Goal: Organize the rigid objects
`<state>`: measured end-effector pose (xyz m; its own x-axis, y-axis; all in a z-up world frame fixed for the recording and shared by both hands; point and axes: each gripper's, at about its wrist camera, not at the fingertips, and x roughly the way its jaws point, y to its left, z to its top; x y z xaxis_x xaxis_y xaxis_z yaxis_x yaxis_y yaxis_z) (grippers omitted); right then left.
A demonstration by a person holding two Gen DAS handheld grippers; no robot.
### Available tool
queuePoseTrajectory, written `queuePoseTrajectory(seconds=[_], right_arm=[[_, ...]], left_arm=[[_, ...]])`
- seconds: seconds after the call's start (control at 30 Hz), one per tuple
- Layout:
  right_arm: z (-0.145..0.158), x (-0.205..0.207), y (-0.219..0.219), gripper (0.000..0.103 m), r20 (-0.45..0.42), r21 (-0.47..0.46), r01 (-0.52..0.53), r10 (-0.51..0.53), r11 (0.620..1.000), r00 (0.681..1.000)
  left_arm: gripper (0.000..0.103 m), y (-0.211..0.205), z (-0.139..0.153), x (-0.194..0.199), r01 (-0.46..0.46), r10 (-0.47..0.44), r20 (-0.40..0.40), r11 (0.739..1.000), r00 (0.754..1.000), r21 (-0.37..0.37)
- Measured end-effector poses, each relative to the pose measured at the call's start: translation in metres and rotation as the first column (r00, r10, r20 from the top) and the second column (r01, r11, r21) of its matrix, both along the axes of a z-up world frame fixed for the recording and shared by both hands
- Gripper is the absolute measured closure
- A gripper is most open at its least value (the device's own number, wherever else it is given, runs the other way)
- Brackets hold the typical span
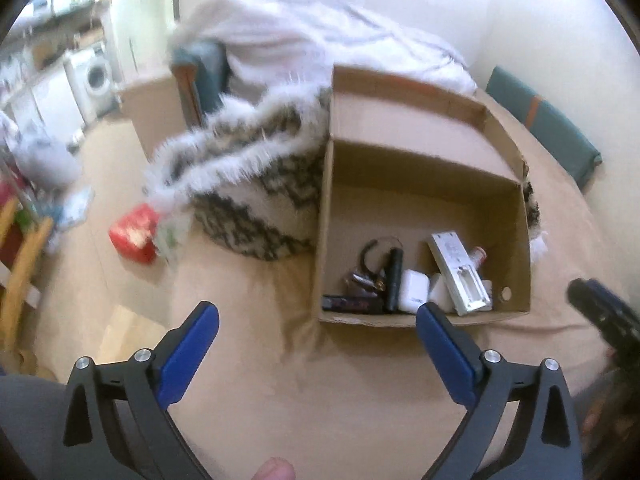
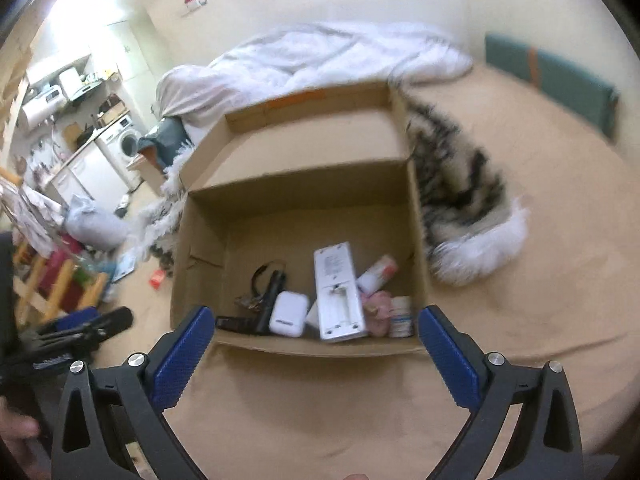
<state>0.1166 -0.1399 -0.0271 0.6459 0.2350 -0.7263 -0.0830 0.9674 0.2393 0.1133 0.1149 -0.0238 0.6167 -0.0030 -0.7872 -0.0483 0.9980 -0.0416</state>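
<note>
Cardboard box (image 2: 298, 216), open at the top, sits on the tan sheet (image 2: 540, 280) straight ahead of you, its small contents crowded against the near wall. Inside, a white remote (image 2: 338, 292) lies face down with its battery bay exposed; to its left rests a white earbud case (image 2: 289, 314), and left of that a black cylindrical item (image 2: 269, 296) and a dark flat bar (image 2: 234, 323). To the right of the remote lie a small white-and-red bottle (image 2: 378, 274), something pink (image 2: 378, 304) and a round white container (image 2: 401, 316). Your left gripper (image 1: 318, 322) hovers just short of the box's near left corner, jaws spread wide with nothing between them. Your right gripper (image 2: 316, 326) hangs over the near wall, jaws likewise wide apart and empty. A furry black-and-white blanket (image 2: 460, 196) lies against the far right side of the box, and a white duvet (image 2: 320, 60) is heaped beyond it.
</note>
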Motion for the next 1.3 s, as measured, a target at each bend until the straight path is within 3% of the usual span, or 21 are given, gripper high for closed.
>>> queuePoseTrajectory(seconds=[0.07, 0.2, 0.3, 0.43, 0.6, 0.73, 1.3], right_arm=[[0.007, -0.01, 0.0, 0.0, 0.028, -0.002, 0.0, 0.0, 1.0, 1.0], [0.016, -0.023, -0.001, 0.0, 0.081, 0.007, -0.002, 0.002, 1.0, 0.997], [0.013, -0.029, -0.001, 0.0, 0.113, -0.011, 0.003, -0.002, 1.0, 0.994], [-0.01, -0.032, -0.001, 0.0, 0.103, -0.005, 0.004, -0.003, 1.0, 0.995], [-0.015, -0.024, 0.0, 0.0, 0.099, -0.007, 0.036, -0.035, 0.999, 0.994], [-0.022, -0.018, -0.006, 0.0, 0.064, 0.008, 0.056, -0.057, 0.998, 0.996], [-0.022, -0.02, -0.005, 0.0, 0.063, -0.009, 0.06, -0.06, 0.998, 0.996]], left_arm=[[0.004, 0.0, 0.007, -0.008, -0.016, 0.014, 0.046, 0.999, 0.999, 0.036], [0.004, 0.005, 0.022, -0.023, 0.017, -0.009, 0.142, 0.998, 0.99, -0.054], [0.004, 0.004, 0.022, -0.027, 0.012, -0.004, 0.176, 0.999, 0.984, -0.044], [0.004, -0.001, 0.012, -0.018, -0.02, 0.017, 0.152, 1.0, 0.988, 0.016], [0.004, -0.004, -0.007, -0.004, -0.008, 0.009, 0.081, 1.0, 0.997, -0.01], [0.004, -0.011, -0.01, -0.005, 0.006, -0.008, 0.077, 0.999, 0.997, 0.032], [0.004, -0.011, -0.011, -0.008, 0.005, -0.008, 0.081, 0.999, 0.997, 0.046]])
